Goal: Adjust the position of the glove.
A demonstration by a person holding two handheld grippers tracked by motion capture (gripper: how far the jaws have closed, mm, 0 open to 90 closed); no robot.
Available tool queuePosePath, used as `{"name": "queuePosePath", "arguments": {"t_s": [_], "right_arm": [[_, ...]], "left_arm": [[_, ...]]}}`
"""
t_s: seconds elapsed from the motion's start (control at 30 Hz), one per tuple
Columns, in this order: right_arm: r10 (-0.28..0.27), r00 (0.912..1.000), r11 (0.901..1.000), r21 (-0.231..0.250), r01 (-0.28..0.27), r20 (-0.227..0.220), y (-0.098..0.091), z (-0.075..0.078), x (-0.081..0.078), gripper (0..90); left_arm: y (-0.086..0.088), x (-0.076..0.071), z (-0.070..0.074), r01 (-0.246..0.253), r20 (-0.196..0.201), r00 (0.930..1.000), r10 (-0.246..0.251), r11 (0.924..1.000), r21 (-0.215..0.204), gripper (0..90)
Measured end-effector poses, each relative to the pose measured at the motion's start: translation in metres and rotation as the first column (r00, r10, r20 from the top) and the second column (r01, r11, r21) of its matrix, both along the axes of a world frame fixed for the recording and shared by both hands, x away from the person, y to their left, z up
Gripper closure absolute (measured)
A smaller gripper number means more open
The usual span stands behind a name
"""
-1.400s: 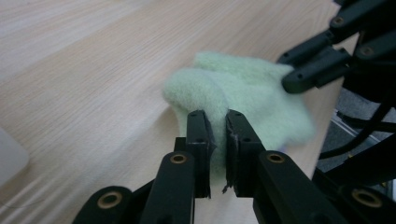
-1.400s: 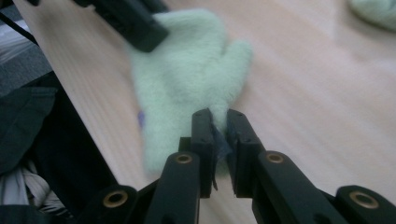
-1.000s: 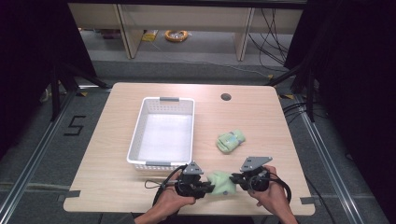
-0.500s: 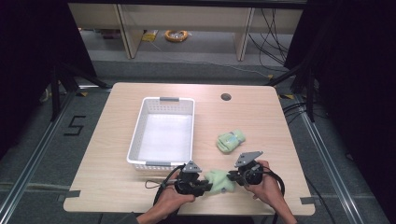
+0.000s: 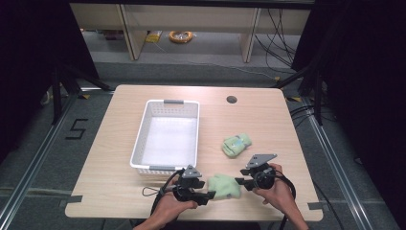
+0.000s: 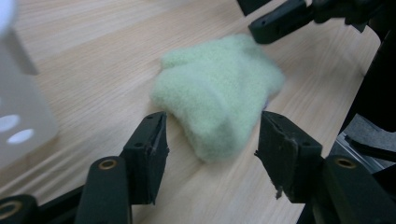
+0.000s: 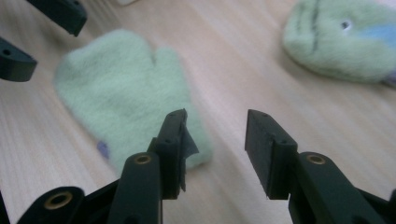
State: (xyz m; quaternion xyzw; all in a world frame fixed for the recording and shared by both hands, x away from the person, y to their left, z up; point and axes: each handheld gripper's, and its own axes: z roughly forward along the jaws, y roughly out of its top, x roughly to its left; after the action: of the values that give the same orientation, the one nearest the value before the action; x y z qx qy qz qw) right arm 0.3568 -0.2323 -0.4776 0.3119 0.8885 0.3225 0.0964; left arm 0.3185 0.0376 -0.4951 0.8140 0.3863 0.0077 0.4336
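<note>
Lab or recording studio setup, not a home. Light wood desk (image 5: 143, 191) stands alone on grey carpet floor (image 5: 38, 153), with black curtains (image 5: 28, 57) hanging dark at both sides of the desk. Metal floor rails (image 5: 28, 177) run along the desk's left and right. Black tape number "5" (image 5: 76, 129) marked on the floor left of the desk. Loose black cables (image 5: 277, 28) trail over the floor beyond the desk's far right corner, near a coiled orange cable (image 5: 181, 36). Plain wooden shelving frame (image 5: 129, 24) sits behind the desk. Cable grommet hole (image 5: 231, 99) in the desk's far edge
</note>
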Motion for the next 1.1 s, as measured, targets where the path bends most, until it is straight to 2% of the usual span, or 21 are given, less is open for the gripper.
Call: {"name": "queuePosePath", "arguments": {"t_s": [0.1,0.2,0.27,0.3,0.4,0.43,0.53,0.57,0.6,0.7,0.73,0.77,0.8,0.83,0.87,0.9,0.93,1.0,1.03,1.07,1.1], "right_arm": [[-0.030,0.9987,0.9995,0.010,0.030,0.041,-0.004,0.007,0.005,58.0],[-0.061,0.9960,0.9980,0.019,0.060,0.065,-0.007,0.011,0.011,57.9],[-0.087,0.9939,0.9961,0.020,0.086,0.068,-0.010,0.014,0.020,58.7],[-0.098,0.9906,0.9951,0.023,0.097,0.095,-0.010,0.014,0.024,58.8],[-0.115,0.9885,0.9933,0.022,0.114,0.097,-0.011,0.015,0.033,58.8],[-0.118,0.9894,0.9930,0.017,0.117,0.084,-0.012,0.017,0.036,58.9],[-0.142,0.9856,0.9897,0.031,0.140,0.092,-0.011,0.018,0.046,58.6],[-0.158,0.9843,0.9873,0.034,0.155,0.079,-0.009,0.018,0.048,58.6],[-0.148,0.9853,0.9890,0.015,0.147,0.085,-0.010,0.019,0.053,58.4],[-0.163,0.9792,0.9863,0.043,0.159,0.120,-0.007,0.017,0.065,57.9],[-0.162,0.9812,0.9867,0.026,0.161,0.104,-0.008,0.019,0.068,57.7],[-0.164,0.9814,0.9865,0.018,0.163,0.101,-0.007,0.019,0.071,57.4],[-0.170,0.9797,0.9854,0.021,0.169,0.106,-0.006,0.018,0.075,57.1],[-0.172,0.9801,0.9850,0.015,0.172,0.099,-0.006,0.018,0.078,56.9],[-0.179,0.9788,0.9839,0.023,0.177,0.101,-0.005,0.017,0.081,56.9],[-0.178,0.9796,0.9840,0.017,0.177,0.093,-0.005,0.016,0.085,56.9],[-0.188,0.9747,0.9821,0.038,0.184,0.121,-0.003,0.013,0.088,57.0],[-0.189,0.9774,0.9820,0.017,0.188,0.094,-0.002,0.012,0.094,57.1],[-0.200,0.9742,0.9797,0.034,0.198,0.104,0.000,0.007,0.098,57.1],[-0.201,0.9741,0.9796,0.014,0.200,0.104,0.000,0.006,0.100,57.1],[-0.205,0.9756,0.9786,0.001,0.206,0.078,-0.001,0.007,0.101,57.1]], "left_arm": [[0.007,-0.003,0.004,0.015,0.015,0.9998,-0.016,0.9997,0.019,39.6],[0.010,-0.005,0.006,0.010,0.018,0.9998,-0.010,0.9998,0.016,39.2],[0.013,-0.010,0.008,0.005,0.041,0.9991,-0.005,1.0000,0.004,38.2],[0.013,-0.011,0.008,0.002,0.039,0.9992,-0.002,1.0000,0.002,37.4],[0.018,-0.013,0.009,0.004,0.048,0.9988,-0.005,0.9998,0.019,34.6],[0.018,-0.014,0.008,-0.008,0.043,0.9990,0.009,1.0000,-0.003,33.7],[0.024,-0.015,0.006,-0.015,0.024,0.9996,0.015,0.9998,-0.013,32.8],[0.025,-0.016,0.004,-0.027,0.034,0.9990,0.028,0.9995,-0.014,32.8],[0.028,-0.016,0.004,-0.012,0.026,0.9996,0.012,0.9999,0.000,32.5],[0.033,-0.018,0.004,-0.037,0.020,0.9991,0.037,0.9993,-0.009,30.8],[0.035,-0.019,0.004,-0.040,0.012,0.9991,0.040,0.9991,-0.018,29.8],[0.038,-0.020,0.005,-0.043,0.016,0.9989,0.043,0.9991,0.003,29.0],[0.038,-0.020,0.004,-0.047,0.016,0.9988,0.047,0.9987,-0.022,28.6],[0.040,-0.021,0.003,-0.047,0.019,0.9987,0.048,0.9987,-0.020,28.3],[0.043,-0.022,0.004,-0.044,0.018,0.9989,0.044,0.9990,0.009,28.1],[0.043,-0.023,0.002,-0.055,0.021,0.9982,0.056,0.9984,-0.013,28.0],[0.045,-0.023,0.001,-0.045,0.015,0.9989,0.045,0.9989,-0.009,28.0],[0.048,-0.022,0.000,-0.049,0.016,0.9987,0.049,0.9988,0.005,28.0],[0.048,-0.022,-0.001,-0.056,0.013,0.9983,0.056,0.9984,-0.004,28.0],[0.049,-0.022,0.000,-0.055,0.013,0.9984,0.055,0.9985,-0.006,28.0],[0.049,-0.022,0.000,-0.055,0.013,0.9984,0.055,0.9985,-0.006,28.0]]}}
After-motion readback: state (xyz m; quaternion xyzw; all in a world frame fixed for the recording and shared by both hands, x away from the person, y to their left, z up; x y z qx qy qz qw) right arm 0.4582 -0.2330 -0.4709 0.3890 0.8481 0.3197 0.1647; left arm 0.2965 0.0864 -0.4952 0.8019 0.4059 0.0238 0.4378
